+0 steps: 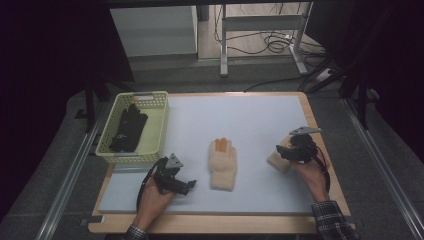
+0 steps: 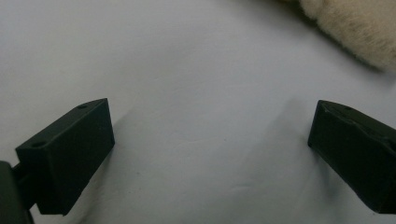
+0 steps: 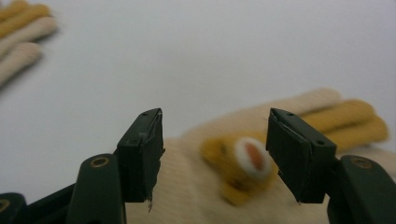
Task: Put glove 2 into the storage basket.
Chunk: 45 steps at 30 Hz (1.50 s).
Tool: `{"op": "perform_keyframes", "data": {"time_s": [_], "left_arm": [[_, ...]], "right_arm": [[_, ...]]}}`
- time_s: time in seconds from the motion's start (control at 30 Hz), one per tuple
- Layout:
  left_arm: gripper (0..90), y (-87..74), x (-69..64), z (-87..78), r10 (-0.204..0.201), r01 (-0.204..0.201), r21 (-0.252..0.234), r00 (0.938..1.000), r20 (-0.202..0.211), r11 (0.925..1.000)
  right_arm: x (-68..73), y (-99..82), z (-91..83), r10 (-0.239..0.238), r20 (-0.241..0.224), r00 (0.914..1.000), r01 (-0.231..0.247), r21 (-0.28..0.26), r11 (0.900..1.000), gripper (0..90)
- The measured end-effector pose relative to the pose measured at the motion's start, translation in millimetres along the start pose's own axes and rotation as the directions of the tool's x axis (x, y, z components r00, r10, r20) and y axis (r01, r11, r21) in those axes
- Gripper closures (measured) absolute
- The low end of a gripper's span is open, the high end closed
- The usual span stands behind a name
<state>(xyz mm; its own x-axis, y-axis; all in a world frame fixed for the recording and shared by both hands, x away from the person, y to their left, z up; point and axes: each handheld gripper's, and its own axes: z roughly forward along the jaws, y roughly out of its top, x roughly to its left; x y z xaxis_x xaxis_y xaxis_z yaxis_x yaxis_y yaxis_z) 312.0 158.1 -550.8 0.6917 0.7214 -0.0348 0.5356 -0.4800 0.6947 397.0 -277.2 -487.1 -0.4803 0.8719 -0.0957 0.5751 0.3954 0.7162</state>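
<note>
A cream knitted glove with orange fingers lies flat in the middle of the white mat. Its fuzzy cuff is at the upper right of the left gripper view. My left gripper rests low on the mat just left of that cuff, jaws wide open with bare mat between them. A second cream glove lies near the mat's right edge. My right gripper hovers over it, open. Its jaws straddle an orange and white patch on the glove without pressing it.
A pale yellow basket stands at the mat's left edge with black gloves inside. The wooden table edge runs along the front. The middle glove's fingers appear at the top left of the right gripper view.
</note>
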Motion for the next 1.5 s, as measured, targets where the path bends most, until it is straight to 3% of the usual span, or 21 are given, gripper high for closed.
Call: {"op": "perform_keyframes", "data": {"time_s": [0.2, 0.37, 0.43, 0.53, 0.67, 1.03, 1.5], "left_arm": [[0.4, 0.0, 0.0, 0.0, 0.000, 0.000, 0.000, 1.0000, 0.000, 1.0000], [0.3, 0.0, 0.0, 0.0, 0.000, 0.000, 0.000, 1.0000, 0.000, 1.0000], [0.3, 0.0, 0.0, 0.0, 0.000, 0.000, 0.000, 1.0000, 0.000, 1.0000], [0.4, 0.0, 0.0, 0.0, 0.000, 0.000, 0.000, 1.0000, 0.000, 1.0000], [0.3, 0.0, 0.0, 0.0, 0.000, 0.000, 0.000, 1.0000, 0.000, 1.0000], [0.3, 0.0, 0.0, 0.0, 0.000, 0.000, 0.000, 1.0000, 0.000, 1.0000], [0.3, 0.0, 0.0, 0.0, 0.000, 0.000, 0.000, 1.0000, 0.000, 1.0000]], "right_arm": [[-13.3, -13.0, 9.7, 0.040, 0.024, 0.9989, -0.041, 0.022, 0.9989, 33.4], [-16.3, -20.0, 21.0, 0.060, 0.030, 0.9978, -0.060, 0.021, 0.9980, 33.1], [-16.6, -21.4, 23.7, 0.060, 0.036, 0.9975, -0.061, 0.017, 0.9980, 38.9], [-16.4, -23.0, 23.1, 0.062, 0.024, 0.9978, -0.062, 0.005, 0.9980, 54.5], [-13.8, -22.7, 20.5, 0.045, 0.033, 0.9985, -0.045, 0.010, 0.9989, 61.6], [-9.1, -15.5, 6.9, 0.009, 0.018, 0.9998, -0.009, -0.025, 0.9997, 62.5], [13.8, 2.9, -18.4, -0.061, -0.077, 0.9951, 0.054, -0.092, 0.9943, 62.1]]}}
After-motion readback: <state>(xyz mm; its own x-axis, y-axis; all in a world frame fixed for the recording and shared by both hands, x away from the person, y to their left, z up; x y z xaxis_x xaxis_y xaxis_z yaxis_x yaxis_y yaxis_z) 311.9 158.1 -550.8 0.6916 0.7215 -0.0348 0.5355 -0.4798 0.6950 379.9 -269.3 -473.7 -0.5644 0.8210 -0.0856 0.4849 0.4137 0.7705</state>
